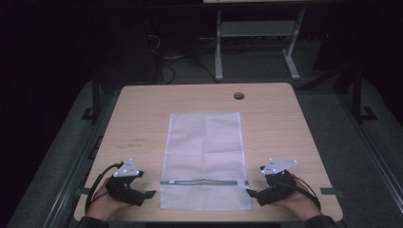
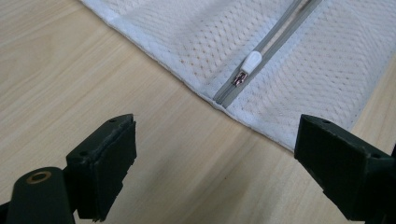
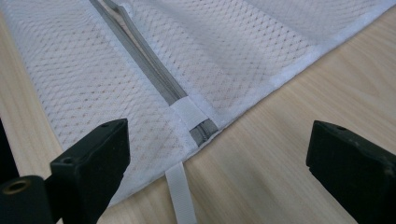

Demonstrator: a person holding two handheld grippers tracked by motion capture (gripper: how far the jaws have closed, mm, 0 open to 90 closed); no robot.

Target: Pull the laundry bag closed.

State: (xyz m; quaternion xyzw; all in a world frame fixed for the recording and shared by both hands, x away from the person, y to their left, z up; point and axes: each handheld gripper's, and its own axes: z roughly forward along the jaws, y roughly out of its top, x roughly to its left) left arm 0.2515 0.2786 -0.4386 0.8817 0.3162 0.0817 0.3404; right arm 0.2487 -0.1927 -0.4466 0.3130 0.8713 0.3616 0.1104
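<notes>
High view is dim around the edges: beyond the wooden table [image 1: 142, 118] the room falls into darkness, and only a pale metal frame [image 1: 256, 42] with two legs, some cables on the floor and grey carpet can be made out. A round cable hole [image 1: 239, 96] sits near the table's far edge. Faint dark marks on the wood left of centre are too small to read.

A white mesh laundry bag [image 1: 204, 142] lies flat in the middle of the table, its grey zipper [image 1: 199, 182] running across the near end. The left gripper [image 1: 142, 194] rests just beside the bag's left edge and the right gripper [image 1: 254, 194] just beside its right edge, each with jaws apart and nothing between them. The person's forearms are cut off by the bottom edge.

Left gripper view shows the white zipper pull [image 2: 251, 62] near that end of the zipper, the bag's far part cut off. Right gripper view shows a white fabric tab [image 3: 182, 196] trailing off the bag's corner, cut off at the bottom.
</notes>
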